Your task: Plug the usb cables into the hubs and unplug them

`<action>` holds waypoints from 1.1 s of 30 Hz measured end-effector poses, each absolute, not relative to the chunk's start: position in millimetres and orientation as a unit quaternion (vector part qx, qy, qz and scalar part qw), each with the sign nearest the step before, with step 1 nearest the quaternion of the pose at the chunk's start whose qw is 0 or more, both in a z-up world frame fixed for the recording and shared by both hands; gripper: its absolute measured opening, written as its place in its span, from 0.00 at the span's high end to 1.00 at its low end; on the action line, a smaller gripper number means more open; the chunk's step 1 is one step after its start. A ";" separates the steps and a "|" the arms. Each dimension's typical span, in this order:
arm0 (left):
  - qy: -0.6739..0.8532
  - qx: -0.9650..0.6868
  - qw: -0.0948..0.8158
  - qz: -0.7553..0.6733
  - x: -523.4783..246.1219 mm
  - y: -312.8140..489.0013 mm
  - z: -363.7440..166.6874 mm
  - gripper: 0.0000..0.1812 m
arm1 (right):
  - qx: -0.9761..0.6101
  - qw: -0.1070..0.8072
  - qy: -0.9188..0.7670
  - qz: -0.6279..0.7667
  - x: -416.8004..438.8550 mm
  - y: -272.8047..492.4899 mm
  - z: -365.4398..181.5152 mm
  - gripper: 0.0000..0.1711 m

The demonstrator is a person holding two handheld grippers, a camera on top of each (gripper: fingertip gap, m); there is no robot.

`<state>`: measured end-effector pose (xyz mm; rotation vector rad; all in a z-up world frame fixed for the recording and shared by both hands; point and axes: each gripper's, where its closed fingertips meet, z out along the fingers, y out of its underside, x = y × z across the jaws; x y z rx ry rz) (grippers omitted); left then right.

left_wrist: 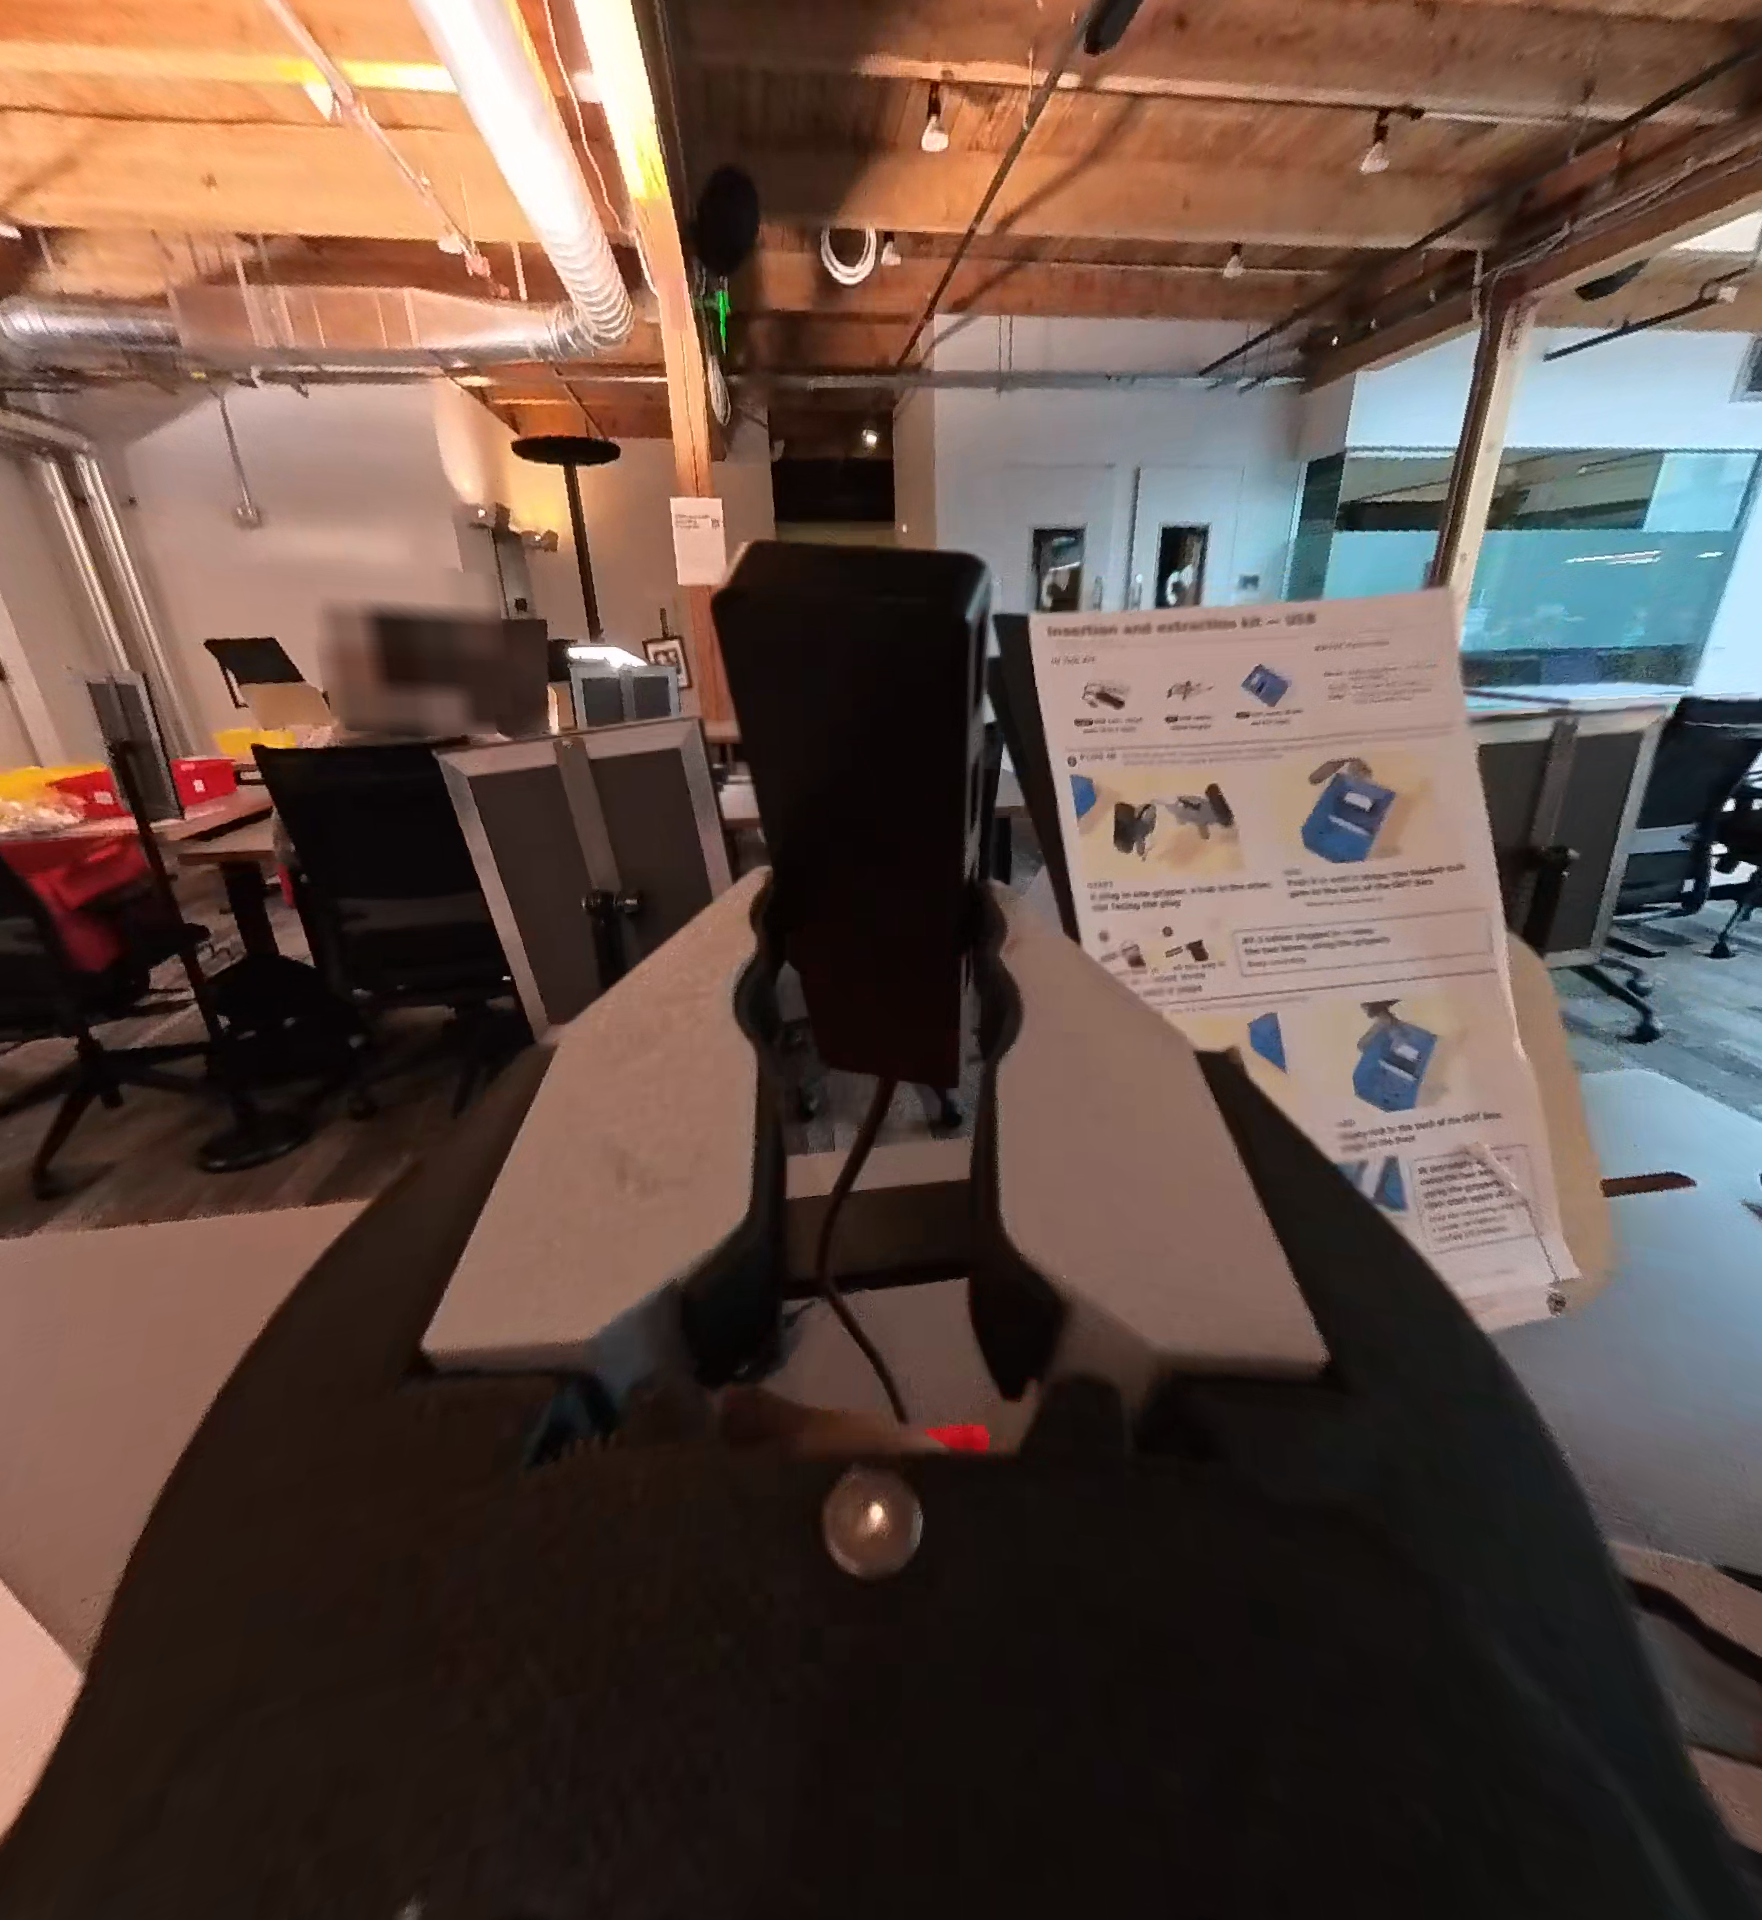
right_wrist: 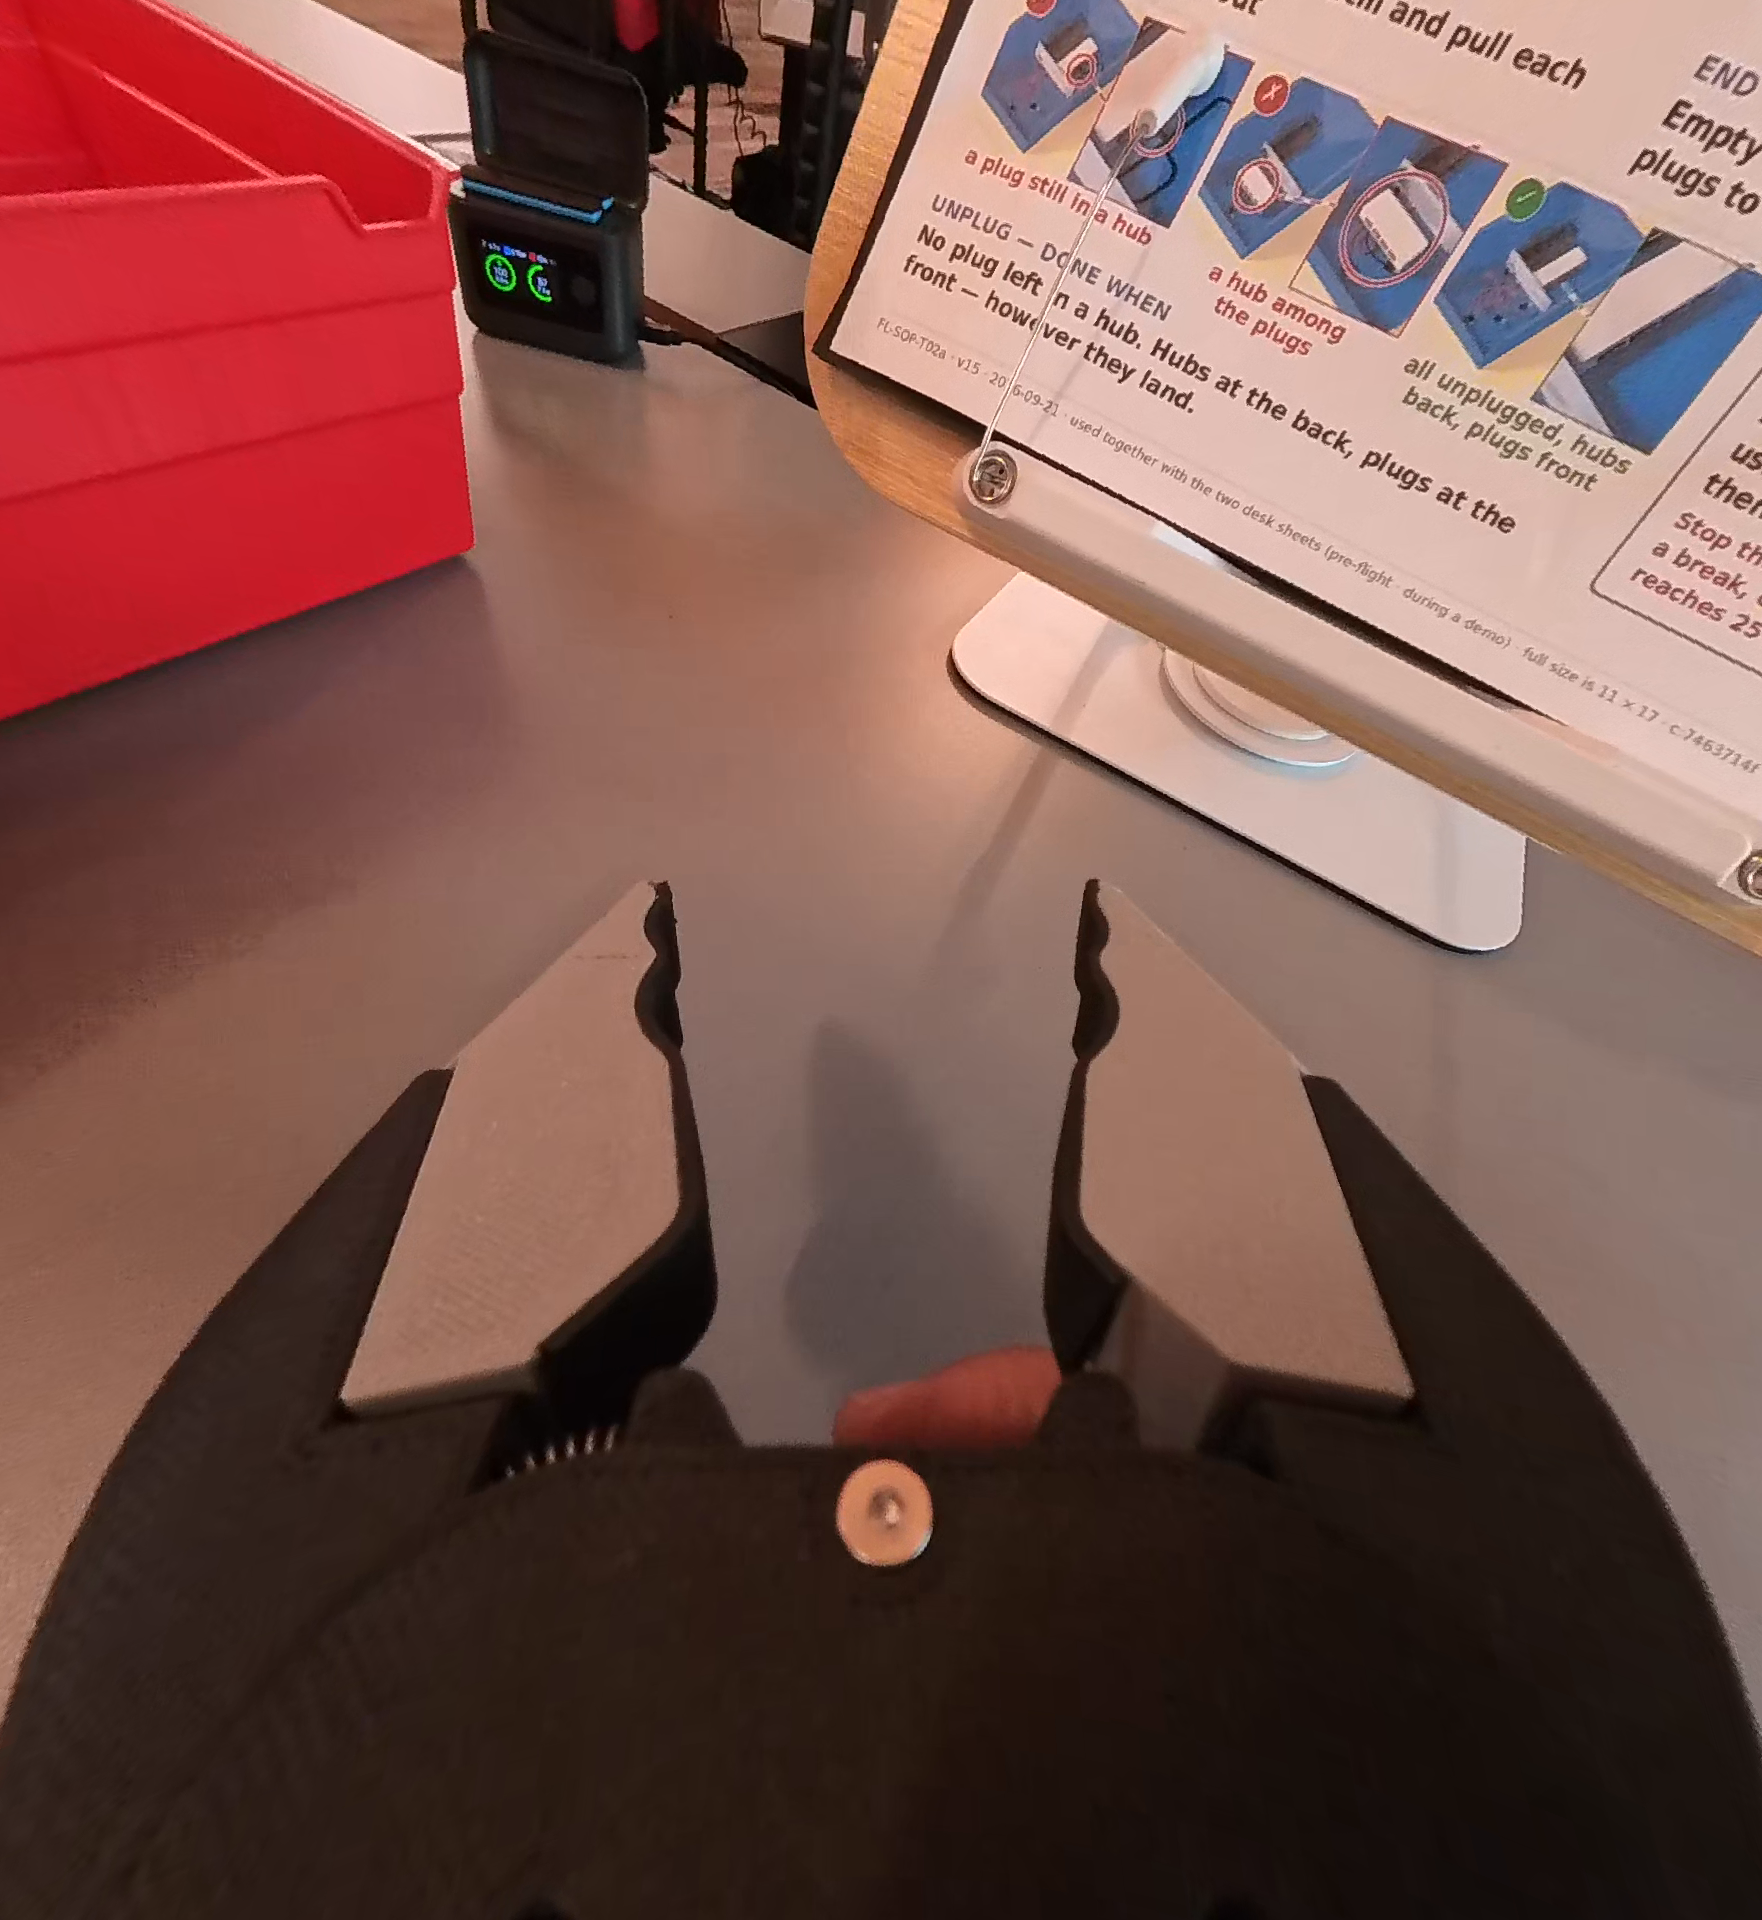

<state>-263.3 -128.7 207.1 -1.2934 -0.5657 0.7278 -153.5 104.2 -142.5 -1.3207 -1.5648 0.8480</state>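
In the left wrist view, my left gripper (left_wrist: 877, 935) is shut on a black USB hub (left_wrist: 856, 769). The hub stands upright between the fingers and sticks out past their tips, held above the grey table (left_wrist: 108, 1340). A thin dark cable (left_wrist: 846, 1247) hangs from its lower end toward the gripper body. In the right wrist view, my right gripper (right_wrist: 877, 914) is open and empty, low over the grey table (right_wrist: 648, 727). No USB plug shows in either view.
An instruction sheet on a wooden board (right_wrist: 1376, 343) stands on a white stand (right_wrist: 1272, 790) just ahead and right of the right gripper; it also shows in the left wrist view (left_wrist: 1303, 914). A red bin (right_wrist: 160, 343) sits far left. A small dark device with a lit screen (right_wrist: 544, 270) stands behind it. Left tips to right tips: about 45 cm.
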 end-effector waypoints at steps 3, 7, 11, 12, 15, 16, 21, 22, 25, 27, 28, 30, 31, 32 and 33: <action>-0.243 -0.575 0.709 0.328 -254.4 -128.6 229.1 0.81 | -0.533 0.445 -0.633 0.342 -153.3 103.8 -142.9 0.57; -0.237 -0.610 0.681 0.329 -250.9 -120.0 226.9 0.81 | -0.531 0.447 -0.632 0.343 -153.0 102.7 -141.5 0.57; -0.225 -0.604 0.682 0.346 -242.0 -118.1 237.2 0.81 | -0.530 0.447 -0.633 0.343 -152.1 102.1 -141.6 0.57; -0.226 -0.594 0.687 0.351 -239.8 -119.9 245.6 0.81 | -0.530 0.447 -0.633 0.343 -151.9 101.9 -142.0 0.57; -0.223 -0.537 0.724 0.371 -229.2 -132.6 289.6 0.81 | -0.530 0.447 -0.635 0.342 -151.9 101.8 -143.1 0.57; -0.219 -0.518 0.740 0.369 -223.6 -135.7 305.8 0.81 | -0.530 0.447 -0.635 0.341 -152.1 101.9 -143.3 0.57; -0.190 -0.479 0.775 0.365 -199.8 -134.8 360.9 0.81 | -0.530 0.447 -0.636 0.340 -152.9 102.4 -143.7 0.57; -0.183 -0.486 0.774 0.362 -196.7 -129.8 363.4 0.81 | -0.530 0.447 -0.636 0.340 -152.9 102.3 -143.5 0.57; -0.173 -0.533 0.752 0.348 -196.0 -109.5 348.3 0.81 | -0.529 0.448 -0.635 0.341 -152.5 102.3 -142.5 0.57; -0.168 -0.563 0.729 0.351 -199.7 -98.7 329.4 0.81 | -0.529 0.448 -0.634 0.342 -152.1 102.1 -141.7 0.57; -0.167 -0.572 0.720 0.354 -202.1 -95.2 320.3 0.81 | -0.529 0.447 -0.634 0.343 -151.8 101.9 -141.7 0.57; -0.171 -0.586 0.713 0.345 -205.9 -88.9 304.7 0.81 | -0.529 0.446 -0.635 0.343 -151.4 101.4 -142.1 0.57; -0.171 -0.593 0.714 0.330 -206.1 -83.8 297.6 0.81 | -0.529 0.446 -0.635 0.343 -151.4 101.1 -142.2 0.57; -0.168 -0.607 0.714 0.306 -204.6 -76.0 289.3 0.81 | -0.528 0.447 -0.636 0.342 -151.3 100.8 -142.1 0.57; -0.161 -0.631 0.708 0.274 -201.4 -65.5 278.2 0.81 | -0.528 0.447 -0.636 0.342 -151.4 100.6 -142.1 0.57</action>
